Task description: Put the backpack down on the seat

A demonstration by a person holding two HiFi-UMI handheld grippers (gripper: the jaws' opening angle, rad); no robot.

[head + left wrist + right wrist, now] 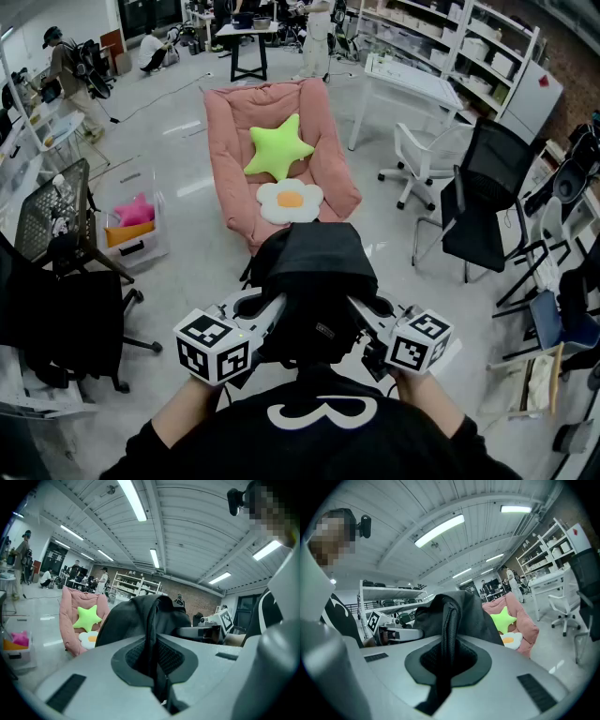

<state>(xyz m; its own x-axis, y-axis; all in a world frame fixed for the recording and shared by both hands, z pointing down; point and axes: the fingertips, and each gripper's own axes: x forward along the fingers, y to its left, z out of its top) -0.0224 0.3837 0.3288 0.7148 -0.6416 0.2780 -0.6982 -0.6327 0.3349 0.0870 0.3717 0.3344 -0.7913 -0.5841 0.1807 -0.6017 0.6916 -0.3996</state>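
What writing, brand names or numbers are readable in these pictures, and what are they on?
No word reads plainly.
Shirt: a white mark like "3", maybe only a shape.
Backpack: small tag, too small to read.
Marker cubes: black-and-white squares, no letters.
Cabinet: red sticker, too small to read.

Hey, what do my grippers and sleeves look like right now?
The left gripper and right gripper have broad pale grey jaws with darker grey inner edges. Each carries a white cube printed with black square markers. Your top is black with a white printed figure; forearms are bare.
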